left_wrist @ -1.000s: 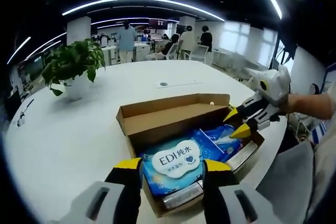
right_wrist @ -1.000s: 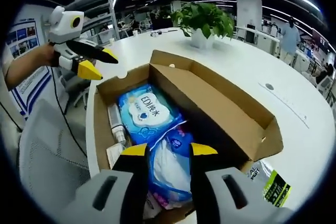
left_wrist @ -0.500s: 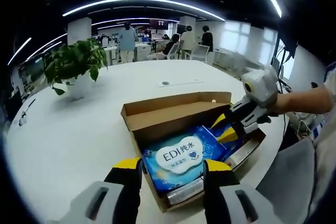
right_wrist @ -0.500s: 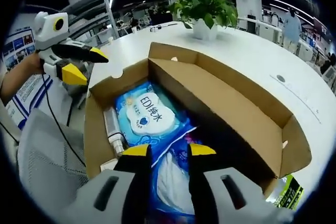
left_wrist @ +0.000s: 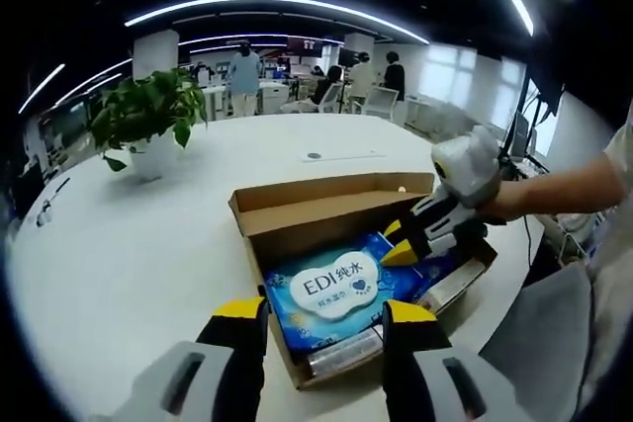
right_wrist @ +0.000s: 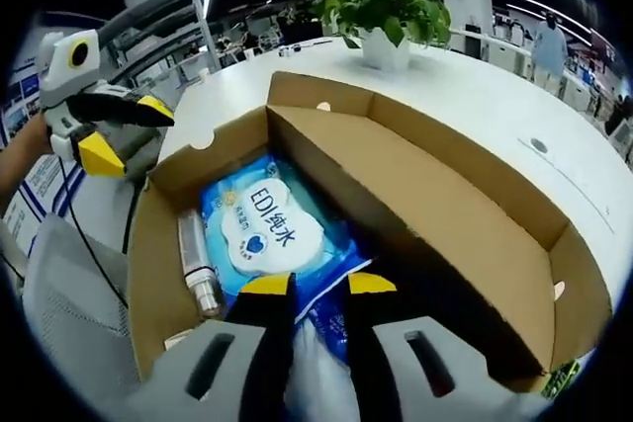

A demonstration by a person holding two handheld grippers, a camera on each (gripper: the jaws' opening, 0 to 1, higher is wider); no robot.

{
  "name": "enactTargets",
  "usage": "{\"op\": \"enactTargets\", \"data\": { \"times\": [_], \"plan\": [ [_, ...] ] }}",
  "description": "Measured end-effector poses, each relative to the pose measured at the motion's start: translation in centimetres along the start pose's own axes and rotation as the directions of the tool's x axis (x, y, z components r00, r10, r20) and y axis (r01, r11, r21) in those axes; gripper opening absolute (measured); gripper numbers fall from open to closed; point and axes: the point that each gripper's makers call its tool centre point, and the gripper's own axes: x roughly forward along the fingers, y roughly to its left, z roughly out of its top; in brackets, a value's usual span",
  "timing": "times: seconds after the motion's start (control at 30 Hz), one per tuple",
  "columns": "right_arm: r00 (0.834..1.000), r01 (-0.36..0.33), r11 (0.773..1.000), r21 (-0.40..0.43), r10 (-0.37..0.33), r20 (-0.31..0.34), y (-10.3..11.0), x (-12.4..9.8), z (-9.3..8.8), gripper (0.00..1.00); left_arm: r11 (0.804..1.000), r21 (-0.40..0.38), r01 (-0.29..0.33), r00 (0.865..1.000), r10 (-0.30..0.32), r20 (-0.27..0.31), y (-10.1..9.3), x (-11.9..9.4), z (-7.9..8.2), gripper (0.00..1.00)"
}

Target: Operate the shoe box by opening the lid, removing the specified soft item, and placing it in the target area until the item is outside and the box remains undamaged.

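The brown shoe box (left_wrist: 259, 232) lies open on the white round table, its lid folded back (right_wrist: 445, 210). Inside lies a blue wipes pack with a white EDI label (left_wrist: 331, 289) (right_wrist: 262, 229). Beside it is a second soft blue-and-white pack (right_wrist: 316, 348). My right gripper (right_wrist: 316, 286) is lowered into the box, jaws open and narrowly set on either side of that second pack. It reaches in from the right in the left gripper view (left_wrist: 399, 242). My left gripper (left_wrist: 324, 311) hovers open at the box's near end, and shows at upper left (right_wrist: 124, 130).
A silver tube (right_wrist: 195, 274) (left_wrist: 341, 351) lies along the box's end wall. A potted plant (left_wrist: 143, 121) (right_wrist: 386, 7) stands farther off on the table (left_wrist: 119, 264). A green-black packet (right_wrist: 559, 378) lies beside the box. A grey mesh chair (right_wrist: 69, 313) stands off the table's edge; people are in the background.
My right gripper has dropped lower into the box, and its jaws have drawn somewhat closer together around the soft pack. The left gripper has stayed open at the box's end.
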Motion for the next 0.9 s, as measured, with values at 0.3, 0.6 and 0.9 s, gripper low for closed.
{"op": "enactTargets", "data": {
  "times": [0.3, 0.6, 0.9],
  "plan": [
    [1.000, 0.031, 1.000, 0.000, -0.031, 0.005, -0.1, -0.3, 0.2, 0.05, 1.000, -0.002, -0.009, 1.000, 0.009, 0.002, 0.0, -0.2, -0.1, 0.47],
    [0.998, 0.050, 0.998, 0.033, -0.051, 0.022, 0.3, -1.1, 0.7, 0.00, 1.000, 0.009, -0.001, 1.000, 0.001, -0.005, -0.4, 0.0, 0.0, 0.46],
    [0.997, 0.054, 0.996, 0.073, -0.057, 0.052, 0.6, -2.0, 1.5, 0.00, 1.000, 0.014, 0.000, 1.000, 0.000, -0.001, -0.5, 0.0, 0.3, 0.46]
  ]
}}
